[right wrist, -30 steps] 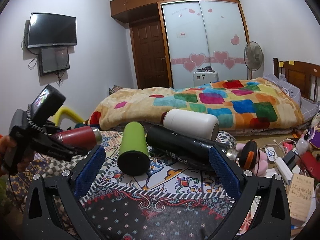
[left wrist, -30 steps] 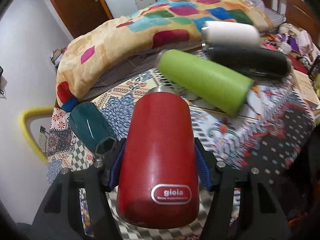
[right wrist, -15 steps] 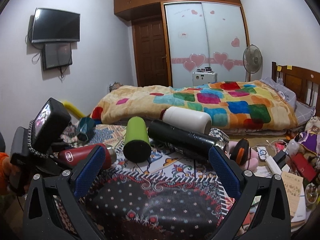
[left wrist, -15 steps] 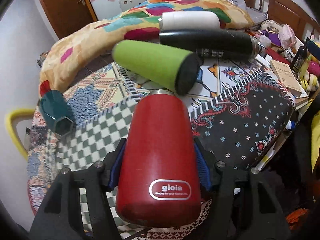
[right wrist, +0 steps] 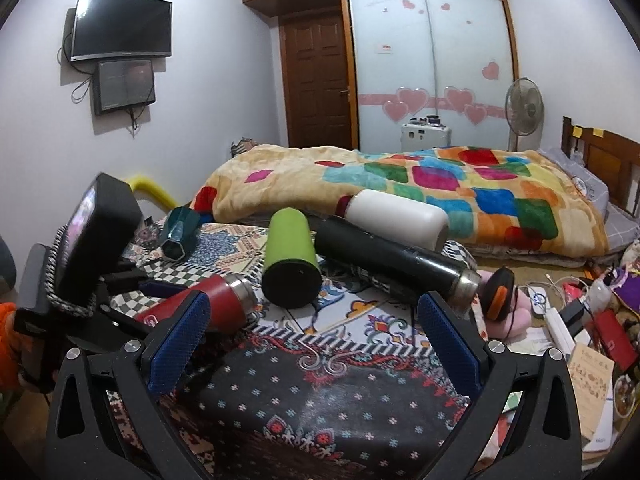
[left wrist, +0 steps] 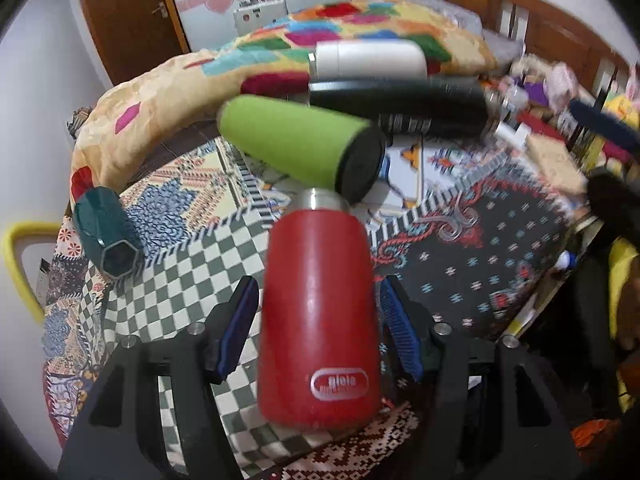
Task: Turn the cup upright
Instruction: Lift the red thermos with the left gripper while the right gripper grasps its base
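Observation:
A red flask (left wrist: 320, 320) with a steel neck lies between the fingers of my left gripper (left wrist: 318, 316), neck pointing away. The blue pads stand a little apart from its sides, so the gripper is open. In the right wrist view the red flask (right wrist: 216, 304) rests tilted on the patterned tablecloth (right wrist: 320, 392), neck toward the middle, with the left gripper's body (right wrist: 88, 248) behind it. My right gripper (right wrist: 312, 340) is open and empty above the cloth's front part.
A green cup (left wrist: 296, 144), a black flask (left wrist: 404, 108) and a white flask (left wrist: 368, 58) lie on their sides at the table's far side. A teal hexagonal cup (left wrist: 106, 236) lies at the left. A bed with a colourful blanket (right wrist: 400, 184) stands behind; clutter sits at the right.
My left gripper lowered the red flask toward the cloth and its pads came off the flask's sides. My right gripper moved slightly forward and stayed open.

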The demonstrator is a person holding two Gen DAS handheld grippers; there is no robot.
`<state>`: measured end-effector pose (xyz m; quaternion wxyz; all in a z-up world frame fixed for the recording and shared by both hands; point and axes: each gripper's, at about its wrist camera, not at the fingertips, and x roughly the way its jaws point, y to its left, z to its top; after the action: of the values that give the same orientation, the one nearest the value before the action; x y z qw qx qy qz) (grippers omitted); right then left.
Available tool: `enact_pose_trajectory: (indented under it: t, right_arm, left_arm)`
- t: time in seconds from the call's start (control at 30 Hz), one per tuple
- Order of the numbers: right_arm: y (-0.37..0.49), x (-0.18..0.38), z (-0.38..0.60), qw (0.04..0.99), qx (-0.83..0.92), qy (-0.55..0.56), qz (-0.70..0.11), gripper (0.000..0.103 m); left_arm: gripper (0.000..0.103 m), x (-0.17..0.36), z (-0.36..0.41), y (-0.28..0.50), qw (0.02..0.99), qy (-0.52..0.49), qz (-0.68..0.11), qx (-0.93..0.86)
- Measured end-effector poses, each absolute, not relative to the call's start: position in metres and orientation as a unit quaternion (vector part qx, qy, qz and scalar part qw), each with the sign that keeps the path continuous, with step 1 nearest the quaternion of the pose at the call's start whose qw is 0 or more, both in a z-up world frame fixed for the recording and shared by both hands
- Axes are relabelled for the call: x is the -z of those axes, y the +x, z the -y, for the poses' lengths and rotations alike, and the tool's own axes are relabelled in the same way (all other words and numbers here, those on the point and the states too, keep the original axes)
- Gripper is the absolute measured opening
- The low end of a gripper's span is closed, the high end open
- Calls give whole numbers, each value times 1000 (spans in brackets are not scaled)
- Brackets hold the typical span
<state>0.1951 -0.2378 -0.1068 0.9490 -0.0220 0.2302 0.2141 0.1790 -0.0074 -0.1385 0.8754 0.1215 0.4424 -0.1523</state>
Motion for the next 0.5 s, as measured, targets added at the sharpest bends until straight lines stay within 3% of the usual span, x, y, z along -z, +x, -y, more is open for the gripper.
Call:
enact_pose_trajectory:
  t: [0.1,0.17,0.33,0.5]
  right_arm:
    - [198,103,228,946,-226,-33,-229,103]
    - [202,104,219,942,-237,-42,-235,103]
    - [219,118,182,913,-288,-52,-286,102]
    - [243,140,145,866,-333,-52,-368,84]
  left_arm:
    - [63,117,-19,168,896,98,-412,132]
    - [69,112,-42,165,907,93,-398,106]
    - [70,140,-87,174,898,80,-428,61]
    - [69,155,-97,171,899,69,-426,70]
